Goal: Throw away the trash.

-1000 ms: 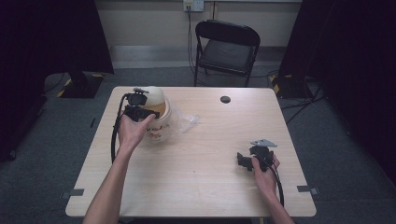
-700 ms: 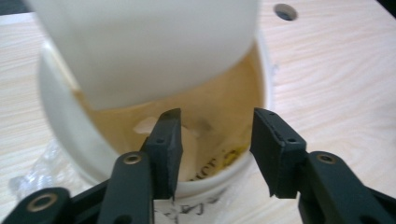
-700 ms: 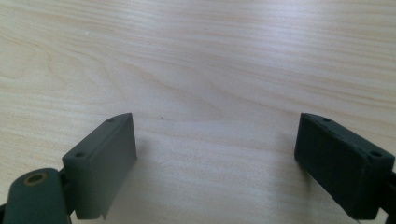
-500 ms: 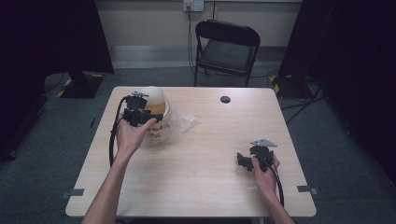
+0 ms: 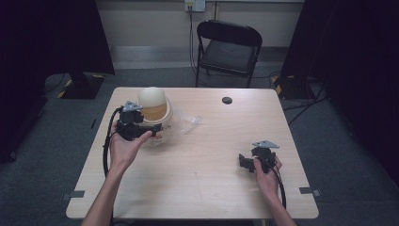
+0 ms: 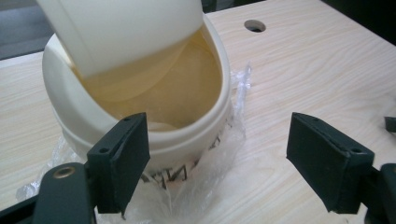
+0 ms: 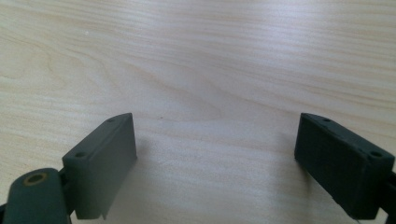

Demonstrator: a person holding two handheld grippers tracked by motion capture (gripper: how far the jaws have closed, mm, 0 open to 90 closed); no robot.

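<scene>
A cream round container (image 5: 153, 117) stands on crumpled clear plastic wrap (image 5: 190, 123) at the table's far left. A cream domed piece (image 5: 152, 98) leans tilted in its mouth. In the left gripper view the container's rim (image 6: 187, 140) shows amber inside, with the domed piece (image 6: 126, 28) above it. My left gripper (image 5: 141, 127) (image 6: 217, 126) sits just in front of the container. Its jaws have just been opening and press on nothing; the near rim lies just beyond them. My right gripper (image 5: 249, 162) (image 7: 215, 140) rests open over bare wood at the near right.
The light wooden table (image 5: 202, 179) has a round cable hole (image 5: 227, 100) near its far edge. A black folding chair (image 5: 228, 47) stands behind the table. Dark curtains hang on both sides.
The left hand has drawn back from the container toward the near side, and its jaws have spread apart. The right hand has stayed still.
</scene>
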